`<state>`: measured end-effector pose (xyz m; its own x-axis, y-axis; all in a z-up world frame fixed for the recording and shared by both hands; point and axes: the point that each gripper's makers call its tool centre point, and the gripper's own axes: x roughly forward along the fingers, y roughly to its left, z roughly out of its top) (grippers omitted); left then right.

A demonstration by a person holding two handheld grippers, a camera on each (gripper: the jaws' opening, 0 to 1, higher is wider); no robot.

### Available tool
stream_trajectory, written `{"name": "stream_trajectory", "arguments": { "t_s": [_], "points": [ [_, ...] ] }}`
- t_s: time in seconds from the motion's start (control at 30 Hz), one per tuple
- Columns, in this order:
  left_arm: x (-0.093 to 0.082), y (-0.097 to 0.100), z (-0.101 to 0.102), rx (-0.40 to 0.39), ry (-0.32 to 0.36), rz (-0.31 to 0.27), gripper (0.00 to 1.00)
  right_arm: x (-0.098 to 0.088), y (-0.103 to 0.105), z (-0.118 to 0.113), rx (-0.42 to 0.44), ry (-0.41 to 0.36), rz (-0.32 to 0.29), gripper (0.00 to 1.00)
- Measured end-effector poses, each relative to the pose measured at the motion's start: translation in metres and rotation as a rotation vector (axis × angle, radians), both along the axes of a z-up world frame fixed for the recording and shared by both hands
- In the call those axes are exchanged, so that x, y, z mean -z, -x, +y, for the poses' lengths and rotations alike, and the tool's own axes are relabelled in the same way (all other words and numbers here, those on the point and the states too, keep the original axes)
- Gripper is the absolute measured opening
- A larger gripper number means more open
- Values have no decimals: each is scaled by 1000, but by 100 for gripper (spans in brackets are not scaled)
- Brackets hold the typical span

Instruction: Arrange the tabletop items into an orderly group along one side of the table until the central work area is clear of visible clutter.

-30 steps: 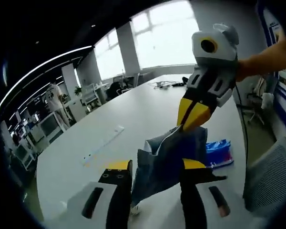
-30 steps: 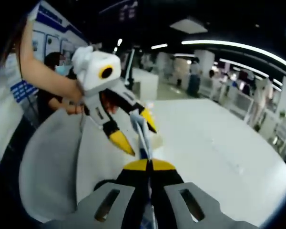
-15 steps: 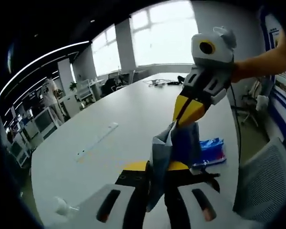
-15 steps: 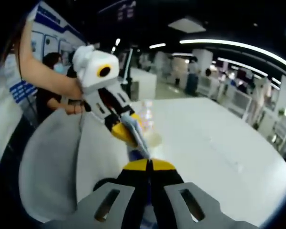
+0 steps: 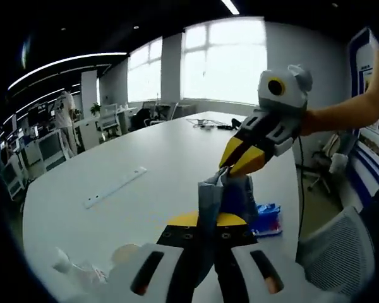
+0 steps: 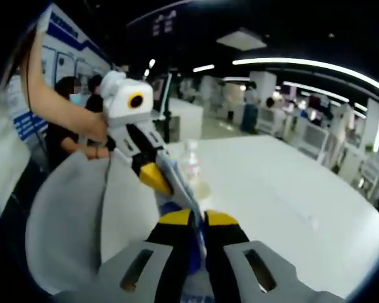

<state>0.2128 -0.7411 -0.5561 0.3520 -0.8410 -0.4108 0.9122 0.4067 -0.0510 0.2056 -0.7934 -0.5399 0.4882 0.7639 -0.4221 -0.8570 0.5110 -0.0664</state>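
Note:
A blue-grey cloth (image 5: 220, 192) hangs above the white table (image 5: 145, 151), held between both grippers. In the left gripper view my left gripper (image 5: 206, 219) is shut on the cloth's lower part, and my right gripper (image 5: 238, 161) comes in from the right, its yellow tips shut on the top edge. In the right gripper view my right gripper (image 6: 199, 218) is shut on the cloth (image 6: 179, 182), with the left gripper (image 6: 156, 178) on it just beyond. A blue packet (image 5: 266, 218) lies on the table behind the cloth.
A long white strip (image 5: 117, 186) lies mid-table, and crumpled white material (image 5: 72, 268) sits near the front left edge. A clear bottle (image 6: 189, 165) stands on the table (image 6: 290, 189). A grey mesh chair (image 5: 331, 252) (image 6: 69, 214) stands at the table's side. A person's arm (image 6: 50, 95) holds the left gripper.
A second ago my left gripper stood open around the cloth; it has since shut on it. Both grippers have drawn closer together, bunching the cloth into a narrow fold.

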Motion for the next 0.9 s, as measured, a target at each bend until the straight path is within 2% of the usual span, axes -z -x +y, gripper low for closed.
{"name": "stream_trajectory", "arguments": {
  "t_s": [0.1, 0.23, 0.4, 0.47, 0.6, 0.9],
  "points": [
    [-6, -2, 2, -24, 42, 22, 4, -3, -3, -8, 36, -20, -16, 10],
    [-11, -4, 6, -41, 72, 31, 4, -9, -8, -20, 113, -116, 24, 22],
    [-13, -6, 12, -55, 79, 28, 4, -13, -9, -43, 186, -163, 27, 23],
    [-15, -6, 13, -60, 94, 35, 4, -13, -9, -49, 209, -187, 36, 29],
    [-17, -6, 14, -74, 121, 51, 4, -11, -12, -67, 305, -266, 77, 43],
    [-29, -7, 18, -105, 217, 113, 4, -8, -6, -85, 393, -434, 171, 54]
  ]
}}
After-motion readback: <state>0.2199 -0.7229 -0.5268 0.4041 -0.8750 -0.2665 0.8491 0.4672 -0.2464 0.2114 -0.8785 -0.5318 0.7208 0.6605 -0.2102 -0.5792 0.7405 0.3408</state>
